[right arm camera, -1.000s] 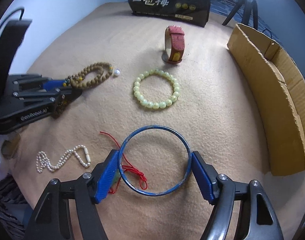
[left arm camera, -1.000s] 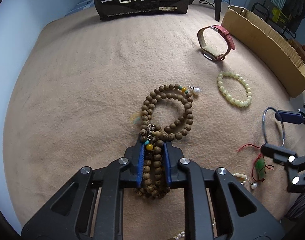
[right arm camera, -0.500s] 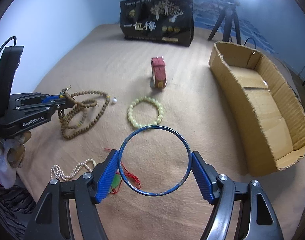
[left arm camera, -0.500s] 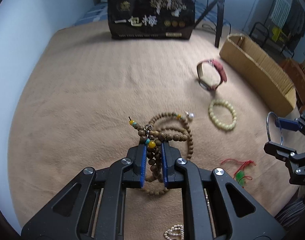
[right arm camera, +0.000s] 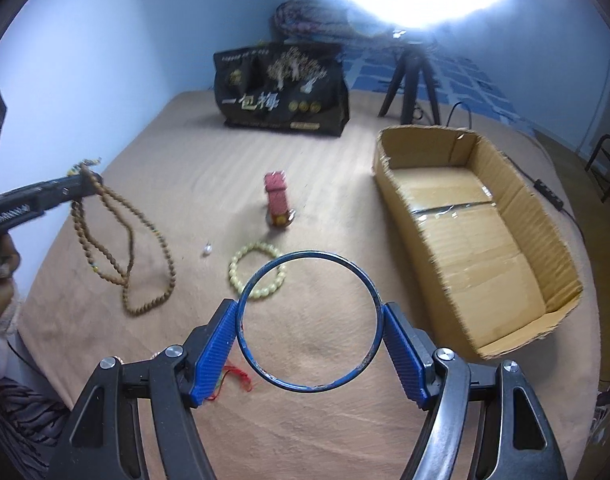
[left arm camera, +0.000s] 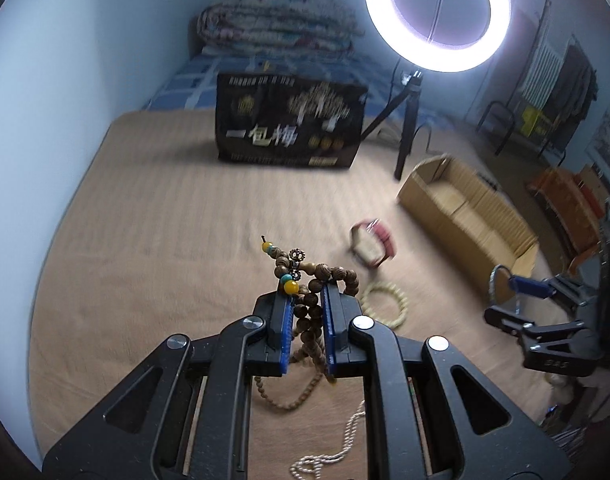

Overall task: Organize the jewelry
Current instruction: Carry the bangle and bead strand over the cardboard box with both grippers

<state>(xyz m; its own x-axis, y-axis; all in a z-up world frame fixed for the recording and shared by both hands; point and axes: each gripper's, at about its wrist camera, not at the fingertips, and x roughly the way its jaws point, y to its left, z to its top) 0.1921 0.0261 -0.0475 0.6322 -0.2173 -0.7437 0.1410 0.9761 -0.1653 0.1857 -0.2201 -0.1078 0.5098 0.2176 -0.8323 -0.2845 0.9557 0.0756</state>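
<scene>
My left gripper [left arm camera: 308, 300] is shut on a brown wooden bead necklace [left arm camera: 309, 312] and holds it up, its loops hanging toward the tan blanket [left arm camera: 153, 216]. It shows in the right wrist view [right arm camera: 125, 240] at far left, hanging from the left gripper [right arm camera: 87, 182]. My right gripper [right arm camera: 311, 340] is shut on a blue bangle [right arm camera: 241, 320], held above the blanket; it also shows in the left wrist view [left arm camera: 505, 296]. An open cardboard box [right arm camera: 553, 264] lies to the right. A pale green bead bracelet [right arm camera: 237, 276] and a red watch [right arm camera: 279, 204] lie on the blanket.
A black printed bag [right arm camera: 283, 88] stands at the back, a tripod [right arm camera: 409, 84] with a ring light [left arm camera: 437, 16] beside it. A white pearl necklace [left arm camera: 345, 444], a red cord pendant [right arm camera: 235, 380] and a loose pearl [right arm camera: 207, 249] lie near the front.
Both grippers have risen and tilted up. The wooden necklace has been lifted off the blanket and now hangs from the left gripper. The bangle stays in the right gripper.
</scene>
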